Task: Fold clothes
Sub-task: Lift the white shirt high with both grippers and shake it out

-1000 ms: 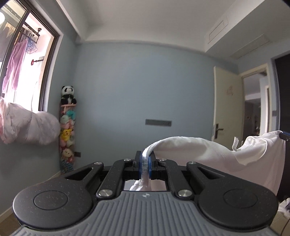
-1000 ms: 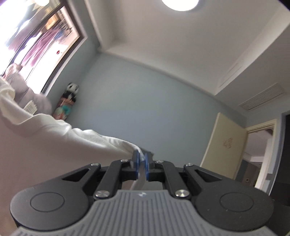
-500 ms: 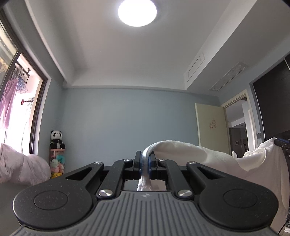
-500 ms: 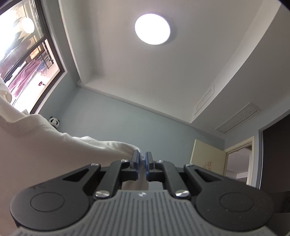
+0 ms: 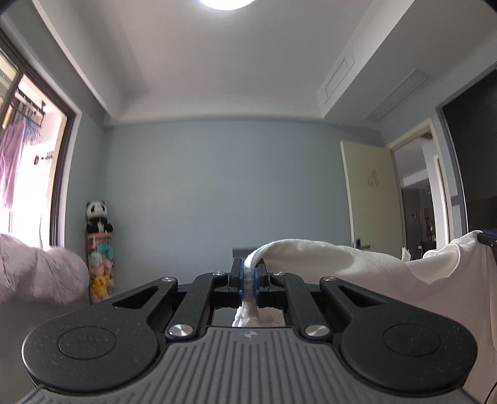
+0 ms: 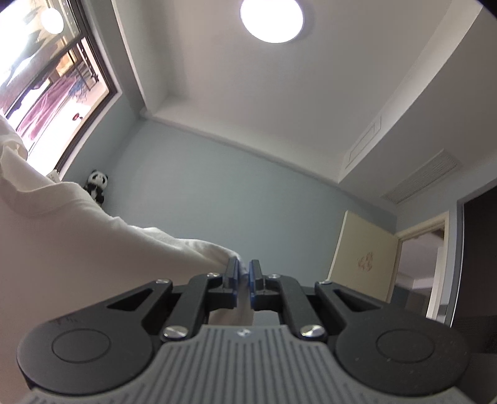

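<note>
A white garment (image 5: pixel 357 264) hangs in the air between both grippers. My left gripper (image 5: pixel 248 275) is shut on a bunched edge of it, and the cloth runs off to the right, where a tip of the other gripper (image 5: pixel 487 237) shows at the frame edge. In the right wrist view the same white garment (image 6: pixel 77 248) fills the lower left, and my right gripper (image 6: pixel 243 276) is shut on its corner. Both cameras point up at the far wall and ceiling, so whatever surface lies below is hidden.
A pale blue wall (image 5: pixel 233 186) faces me, with a window (image 5: pixel 28 174) on the left and pink bedding (image 5: pixel 37 273) under it. A panda toy (image 5: pixel 98 217) tops a rack of plush toys. An open cream door (image 5: pixel 369 192) stands right. A ceiling lamp (image 6: pixel 271 20) glows overhead.
Both grippers keep hold of the garment. The views tilted up toward the ceiling from one second ago; since half a second ago the left view has dropped back slightly.
</note>
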### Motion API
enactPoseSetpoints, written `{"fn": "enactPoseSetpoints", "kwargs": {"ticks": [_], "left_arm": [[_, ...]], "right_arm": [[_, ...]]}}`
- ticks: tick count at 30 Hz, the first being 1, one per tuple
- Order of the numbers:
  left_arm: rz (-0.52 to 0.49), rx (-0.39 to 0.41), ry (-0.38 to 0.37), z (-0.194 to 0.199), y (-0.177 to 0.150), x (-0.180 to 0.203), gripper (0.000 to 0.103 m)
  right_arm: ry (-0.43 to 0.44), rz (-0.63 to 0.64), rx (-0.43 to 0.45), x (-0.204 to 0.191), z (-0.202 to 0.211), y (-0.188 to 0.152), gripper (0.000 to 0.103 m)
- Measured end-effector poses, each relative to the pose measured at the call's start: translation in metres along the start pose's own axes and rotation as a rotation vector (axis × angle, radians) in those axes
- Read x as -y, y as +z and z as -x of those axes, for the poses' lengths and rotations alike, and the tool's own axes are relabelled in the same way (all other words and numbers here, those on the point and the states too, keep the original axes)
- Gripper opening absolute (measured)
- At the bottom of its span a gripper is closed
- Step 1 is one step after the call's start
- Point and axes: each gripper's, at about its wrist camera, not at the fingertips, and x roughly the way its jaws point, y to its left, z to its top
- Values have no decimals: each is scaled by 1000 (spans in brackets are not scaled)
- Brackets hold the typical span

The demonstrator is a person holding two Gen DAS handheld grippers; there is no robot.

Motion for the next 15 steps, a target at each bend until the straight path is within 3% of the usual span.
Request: {"fn": "enactPoseSetpoints", "kwargs": {"ticks": [8,15], "left_arm": [[-14,-207,26,-134,-72,-4,5],[-56,-438,37,-264,-177,-15,5]], "right_arm": [[58,-28,-201,-21,-118,-101,8],[108,-28,-408,-62,-222,-223,8]]}}
